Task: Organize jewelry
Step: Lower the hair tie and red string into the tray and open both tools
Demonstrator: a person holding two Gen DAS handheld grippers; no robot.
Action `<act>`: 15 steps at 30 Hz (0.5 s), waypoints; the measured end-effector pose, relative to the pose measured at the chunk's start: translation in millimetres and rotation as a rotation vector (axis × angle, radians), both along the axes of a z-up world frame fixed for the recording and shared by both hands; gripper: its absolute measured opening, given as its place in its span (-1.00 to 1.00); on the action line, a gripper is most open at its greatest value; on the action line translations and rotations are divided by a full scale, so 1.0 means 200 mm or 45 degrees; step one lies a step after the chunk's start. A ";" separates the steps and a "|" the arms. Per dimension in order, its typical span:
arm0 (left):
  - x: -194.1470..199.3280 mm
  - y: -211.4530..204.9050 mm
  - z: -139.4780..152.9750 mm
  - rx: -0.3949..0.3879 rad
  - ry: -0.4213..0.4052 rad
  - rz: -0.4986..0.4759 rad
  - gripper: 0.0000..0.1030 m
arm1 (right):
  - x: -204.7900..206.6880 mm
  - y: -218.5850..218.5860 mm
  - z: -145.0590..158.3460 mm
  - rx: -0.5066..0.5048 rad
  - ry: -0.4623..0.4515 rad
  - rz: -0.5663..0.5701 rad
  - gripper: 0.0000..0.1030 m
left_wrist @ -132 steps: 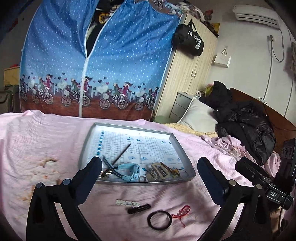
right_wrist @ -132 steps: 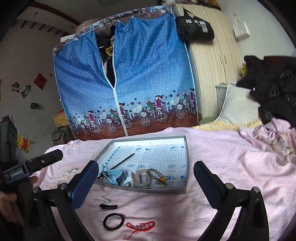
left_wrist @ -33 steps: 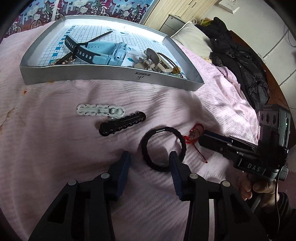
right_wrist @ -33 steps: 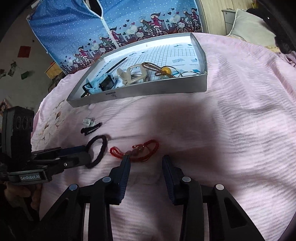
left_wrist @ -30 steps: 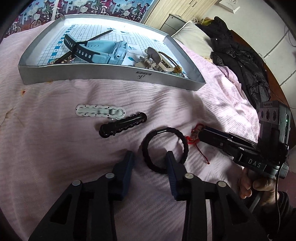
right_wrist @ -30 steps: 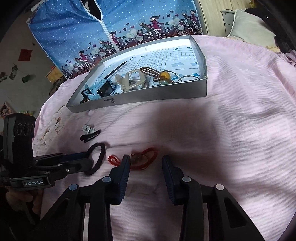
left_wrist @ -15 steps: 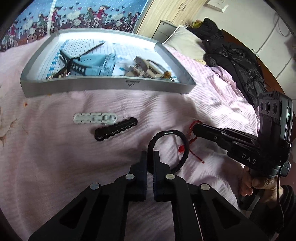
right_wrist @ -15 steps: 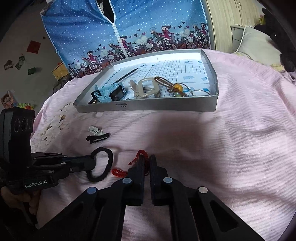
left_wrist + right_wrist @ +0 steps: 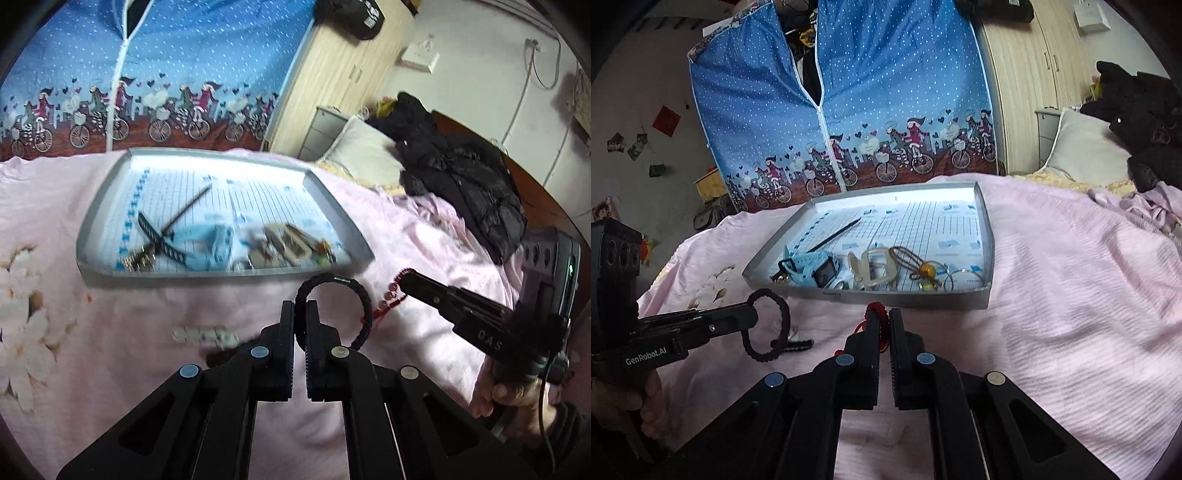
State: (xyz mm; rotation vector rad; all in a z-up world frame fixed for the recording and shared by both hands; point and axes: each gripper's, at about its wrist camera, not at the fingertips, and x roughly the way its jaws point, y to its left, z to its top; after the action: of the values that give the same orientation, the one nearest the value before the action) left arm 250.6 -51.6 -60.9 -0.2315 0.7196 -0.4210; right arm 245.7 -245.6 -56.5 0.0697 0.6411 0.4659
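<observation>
Soft, even daylight, no hard shadows. Tray (image 9: 110, 266) floor glaring white toward 12 o'clock. Left wrist view motion-blurred across tray contents; right wrist view sharp. Fisheye bending, dark vignette at corners.

Everything sits on a bed with a pink ribbed sheet (image 9: 1071, 295) that has a faded flower print (image 9: 22, 325) on one side. Taking the grey tray (image 9: 982, 299) as the landmark: it lies flat on the sheet, roughly in the middle. Just in front of its near wall, on the bare sheet, there's a white scalloped hair clip (image 9: 205, 335) and a black one (image 9: 798, 345) right beside it. Past the tray's far right corner a pale pillow (image 9: 1086, 151) rests at the head of the bed, with a black jacket (image 9: 461, 177) heaped next to it and some crumpled pink fabric (image 9: 1137, 206) near that.
</observation>
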 end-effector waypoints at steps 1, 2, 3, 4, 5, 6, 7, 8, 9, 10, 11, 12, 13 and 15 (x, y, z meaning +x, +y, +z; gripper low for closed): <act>0.03 0.01 0.02 -0.014 -0.003 0.028 -0.95 | 0.02 -0.01 0.02 0.003 -0.030 -0.018 -0.90; 0.07 0.02 0.03 -0.030 -0.006 0.054 -0.95 | 0.05 -0.01 0.03 0.007 -0.051 -0.037 -0.90; 0.11 0.03 0.05 -0.038 -0.011 0.077 -0.95 | 0.07 -0.02 0.04 0.011 -0.068 -0.057 -0.90; 0.15 0.04 0.06 -0.039 -0.014 0.104 -0.95 | 0.11 -0.03 0.06 0.021 -0.090 -0.085 -0.90; 0.18 0.04 0.07 -0.040 -0.012 0.124 -0.95 | 0.14 -0.04 0.08 0.036 -0.106 -0.107 -0.90; 0.23 0.04 0.07 -0.037 -0.006 0.142 -0.95 | 0.18 -0.05 0.09 0.055 -0.121 -0.128 -0.90; 0.28 0.04 0.08 -0.024 0.000 0.156 -0.95 | 0.20 -0.06 0.09 0.070 -0.132 -0.147 -0.90; 0.33 0.03 0.07 -0.002 0.007 0.169 -0.95 | 0.23 -0.07 0.10 0.081 -0.142 -0.164 -0.90; 0.36 0.03 0.07 0.014 0.013 0.174 -0.95 | 0.27 -0.08 0.10 0.092 -0.151 -0.179 -0.90; 0.40 0.03 0.06 0.027 0.020 0.176 -0.95 | 0.29 -0.09 0.09 0.096 -0.156 -0.191 -0.90; 0.43 0.02 0.05 0.039 0.029 0.177 -0.95 | 0.31 -0.11 0.09 0.100 -0.154 -0.199 -0.90; 0.46 0.00 0.04 0.056 0.041 0.174 -0.95 | 0.33 -0.12 0.08 0.106 -0.147 -0.202 -0.90; 0.49 -0.01 0.02 0.075 0.052 0.168 -0.95 | 0.35 -0.12 0.06 0.111 -0.139 -0.205 -0.90; 0.51 -0.05 -0.01 0.114 0.067 0.152 -0.95 | 0.39 -0.12 0.03 0.095 -0.121 -0.206 -0.90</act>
State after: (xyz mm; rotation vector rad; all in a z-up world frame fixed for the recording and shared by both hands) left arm 353.4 -62.2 -63.2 -0.2004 0.7703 -0.2688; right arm 323.1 -270.3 -50.8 0.1677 0.5198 0.3347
